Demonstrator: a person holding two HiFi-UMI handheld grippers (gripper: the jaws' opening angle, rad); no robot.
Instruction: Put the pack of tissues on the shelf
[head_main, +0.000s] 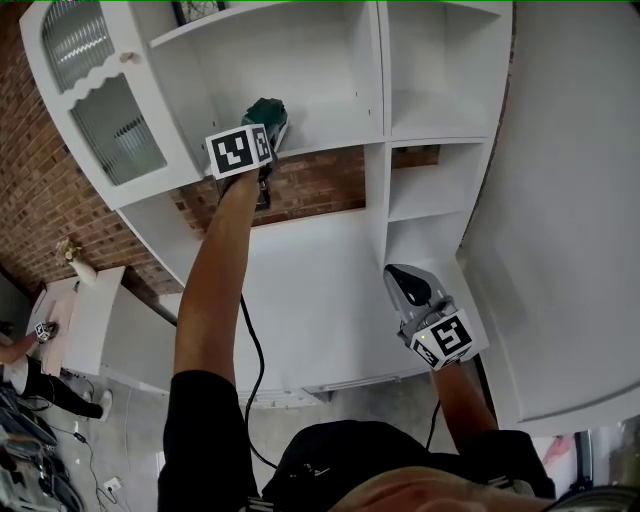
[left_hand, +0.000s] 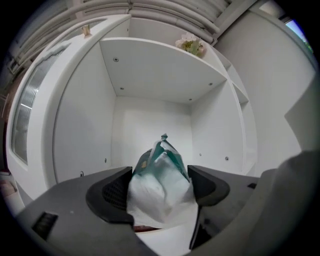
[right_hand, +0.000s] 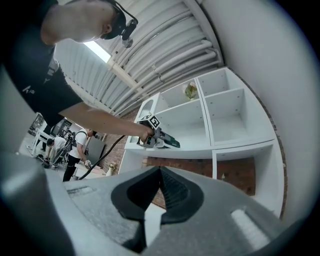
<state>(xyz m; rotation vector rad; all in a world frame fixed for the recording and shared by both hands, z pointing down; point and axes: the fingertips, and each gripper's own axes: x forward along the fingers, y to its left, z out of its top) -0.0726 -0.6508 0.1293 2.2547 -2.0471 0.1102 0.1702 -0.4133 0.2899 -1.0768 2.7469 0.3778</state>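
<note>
The left gripper (left_hand: 160, 186) reaches into an upper compartment of the white wooden shelf unit (head_main: 330, 135), at about 11 o'clock in the head view. Its jaws stand moderately apart around the green-and-white soft plastic pack of tissues (left_hand: 160, 167), and both pads touch the pack's sides. The pack sits low over the compartment's board. The right gripper (right_hand: 160, 172) hangs at 4 o'clock, well away, with its jaws pressed together and nothing between them.

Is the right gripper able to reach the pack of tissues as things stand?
Probably not: the right gripper hangs low, jaws together, far from the pack of tissues, which sits between the left gripper's jaws on the shelf.
</note>
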